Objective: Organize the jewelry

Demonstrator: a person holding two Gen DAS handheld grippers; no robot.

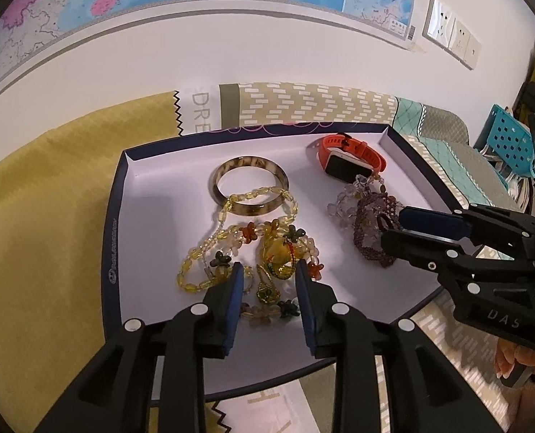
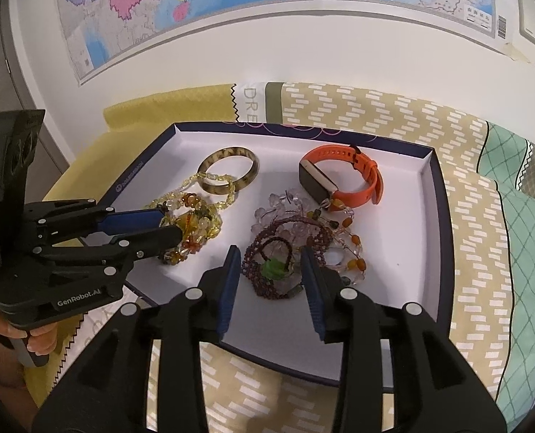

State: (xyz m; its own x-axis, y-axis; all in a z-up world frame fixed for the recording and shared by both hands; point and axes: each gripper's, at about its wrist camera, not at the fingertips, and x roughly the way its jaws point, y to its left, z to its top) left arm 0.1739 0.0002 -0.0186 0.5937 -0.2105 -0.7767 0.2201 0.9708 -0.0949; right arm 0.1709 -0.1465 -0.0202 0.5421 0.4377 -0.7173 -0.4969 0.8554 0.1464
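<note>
While both grippers hang over the box, we log:
left wrist view: left gripper jaws apart, straddling yellow bead pile, not clamping it.
right wrist view: right gripper jaws apart around purple bead bracelet, not clamping it.
progress: bangle, orange watch, beads all inside box; we judge untangling remains.

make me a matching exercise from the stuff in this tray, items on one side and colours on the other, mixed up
Items:
1. watch strap
2. bangle
3. woven bead bracelet
4. gripper fingers

Colours:
A. dark purple
B. blue pads
C. orange
D. mottled brown and cream

Pairs: 1-C, 2-D, 3-A, 4-B
</note>
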